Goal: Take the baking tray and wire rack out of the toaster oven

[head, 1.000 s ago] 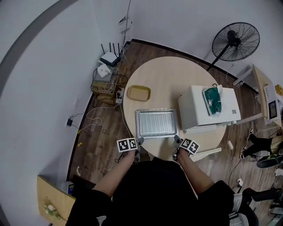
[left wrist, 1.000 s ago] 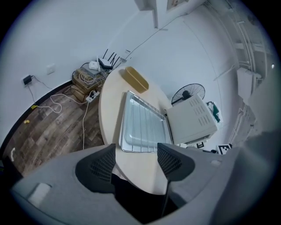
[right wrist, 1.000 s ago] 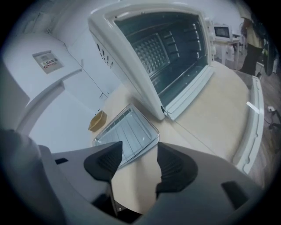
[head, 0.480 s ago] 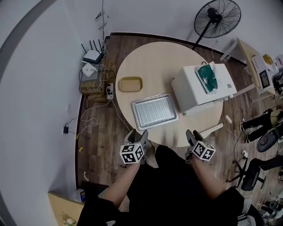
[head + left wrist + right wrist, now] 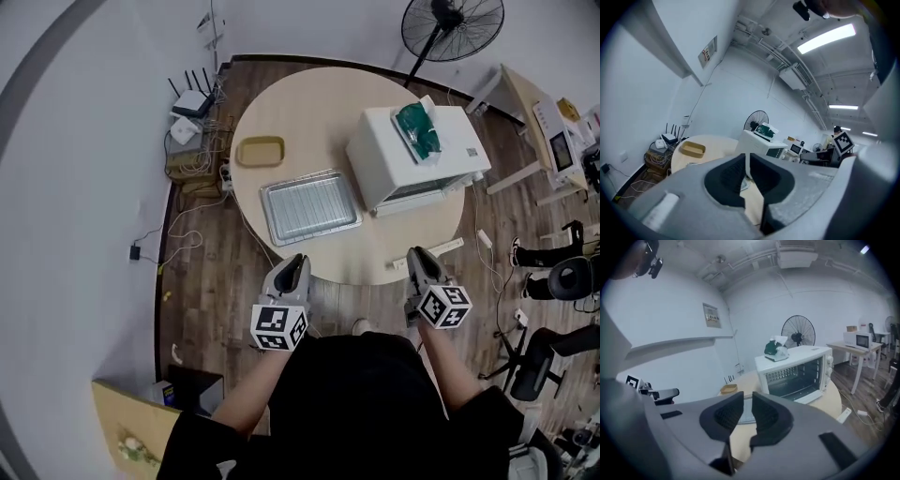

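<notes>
The silver baking tray (image 5: 309, 206), with the ribbed wire rack lying in it, sits on the round table (image 5: 309, 103) left of the white toaster oven (image 5: 412, 150). The oven's door (image 5: 422, 195) hangs open; its cavity (image 5: 794, 373) shows in the right gripper view. Both grippers are held up in the air short of the table's near edge, away from the tray. My left gripper (image 5: 291, 272) and right gripper (image 5: 419, 262) are closing. Only a narrow slit is left between each pair of pads (image 5: 733, 173) (image 5: 729, 413), and nothing is between them.
A yellow dish (image 5: 260, 150) lies on the table's left side. A green-and-white packet (image 5: 415, 127) rests on top of the oven. A standing fan (image 5: 450, 23) is behind the table. Routers and cables (image 5: 192, 131) are on the floor at the left, a desk with a microwave (image 5: 548, 117) at the right.
Both grippers have left the tray's near edge, risen and drawn back toward the person. Their jaws have gone from wide to nearly closed. The tray stays on the table.
</notes>
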The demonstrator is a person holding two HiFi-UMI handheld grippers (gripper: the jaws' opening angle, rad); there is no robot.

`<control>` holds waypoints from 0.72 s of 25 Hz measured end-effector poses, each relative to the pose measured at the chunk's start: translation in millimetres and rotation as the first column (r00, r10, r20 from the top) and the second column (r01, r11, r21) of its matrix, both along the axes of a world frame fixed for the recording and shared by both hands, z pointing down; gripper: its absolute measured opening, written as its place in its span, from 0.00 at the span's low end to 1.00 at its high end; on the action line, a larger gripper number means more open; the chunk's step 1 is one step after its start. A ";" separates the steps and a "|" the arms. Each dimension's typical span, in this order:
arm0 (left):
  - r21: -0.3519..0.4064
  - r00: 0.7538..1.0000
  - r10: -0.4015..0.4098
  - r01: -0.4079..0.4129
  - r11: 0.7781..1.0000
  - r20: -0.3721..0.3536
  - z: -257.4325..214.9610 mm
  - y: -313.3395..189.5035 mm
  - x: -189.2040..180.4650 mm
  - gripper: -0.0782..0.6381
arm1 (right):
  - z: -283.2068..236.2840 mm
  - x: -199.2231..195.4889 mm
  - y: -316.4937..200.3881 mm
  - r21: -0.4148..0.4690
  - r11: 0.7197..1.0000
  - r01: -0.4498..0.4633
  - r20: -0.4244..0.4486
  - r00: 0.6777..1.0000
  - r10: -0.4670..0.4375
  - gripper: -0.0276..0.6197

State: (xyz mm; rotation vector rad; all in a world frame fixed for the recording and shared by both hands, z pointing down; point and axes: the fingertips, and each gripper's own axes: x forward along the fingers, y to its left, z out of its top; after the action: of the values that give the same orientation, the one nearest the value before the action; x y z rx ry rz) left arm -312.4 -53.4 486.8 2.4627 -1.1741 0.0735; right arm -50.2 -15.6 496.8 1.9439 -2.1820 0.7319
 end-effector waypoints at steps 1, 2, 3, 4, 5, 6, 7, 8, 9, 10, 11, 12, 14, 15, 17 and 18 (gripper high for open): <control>0.010 1.000 0.004 -0.004 1.000 -0.009 -5.3 8.1 10.2 0.15 | -6.2 9.1 4.0 0.024 1.000 0.018 0.003 1.000 -0.018 0.09; 0.020 1.000 0.000 0.000 1.000 -0.010 -9.3 15.6 20.4 0.14 | -11.6 18.8 7.4 0.047 0.998 0.038 0.004 0.999 -0.038 0.04; 0.029 1.000 -0.012 0.012 1.000 0.000 -11.6 23.1 30.8 0.14 | -16.4 29.1 11.0 0.068 0.996 0.060 0.000 0.998 -0.060 0.04; 0.038 0.999 -0.030 0.029 0.999 0.018 -12.3 31.3 41.6 0.14 | -21.0 40.8 16.1 0.086 0.993 0.079 -0.010 0.997 -0.078 0.04; 0.047 0.998 -0.051 0.049 0.998 0.040 -12.1 40.4 53.1 0.14 | -25.2 53.9 22.9 0.105 0.990 0.092 -0.025 0.996 -0.090 0.04; 0.054 0.996 -0.073 0.070 0.996 0.058 -11.3 49.8 65.2 0.14 | -29.3 68.0 30.2 0.123 0.987 0.100 -0.041 0.995 -0.096 0.04; 0.056 0.993 -0.097 0.093 0.994 0.067 -10.1 58.9 78.4 0.14 | -33.3 82.3 36.9 0.140 0.984 0.108 -0.057 0.993 -0.101 0.05; 0.053 0.990 -0.119 0.116 0.992 0.069 -8.4 68.3 92.9 0.14 | -37.2 96.0 43.0 0.157 0.980 0.120 -0.071 0.991 -0.110 0.05; 0.050 0.988 -0.137 0.134 0.990 0.070 -6.3 78.6 108.8 0.14 | -40.4 108.5 49.3 0.171 0.976 0.137 -0.083 0.989 -0.124 0.05; 0.049 0.986 -0.150 0.146 0.988 0.077 -4.1 89.7 124.9 0.14 | -42.1 119.2 56.3 0.181 0.971 0.158 -0.092 0.985 -0.144 0.05; 0.053 0.983 -0.158 0.154 0.987 0.091 -2.5 100.8 139.9 0.14 | -42.0 127.8 63.5 0.187 0.965 0.182 -0.096 0.981 -0.166 0.05; 0.060 0.980 -0.166 0.160 0.985 0.110 -1.9 111.3 152.4 0.14 | -40.9 133.8 70.4 0.189 0.960 0.207 -0.096 0.977 -0.191 0.05; 0.071 0.970 -0.196 0.188 0.980 0.141 -3.8 128.4 168.3 0.14 | -38.7 139.5 81.0 0.194 0.945 0.264 -0.092 0.964 -0.250 0.04; 0.074 0.965 -0.217 0.208 0.975 0.149 -6.2 134.9 173.2 0.14 | -38.7 140.9 84.6 0.197 0.936 0.293 -0.093 0.956 -0.279 0.04; 0.086 0.955 -0.251 0.239 0.967 0.160 -13.3 144.4 181.7 0.14 | -41.4 144.1 89.5 0.206 0.919 0.335 -0.105 0.942 -0.320 0.04; 0.096 0.951 -0.261 0.248 0.964 0.165 -17.5 147.7 185.6 0.14 | -43.8 145.8 91.0 0.215 0.914 0.345 -0.112 0.938 -0.327 0.04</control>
State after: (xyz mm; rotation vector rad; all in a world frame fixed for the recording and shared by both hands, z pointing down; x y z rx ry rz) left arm -126.8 94.3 469.3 2.3835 -1.5889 0.1793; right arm 95.7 75.4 452.9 1.5826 -2.5580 0.3580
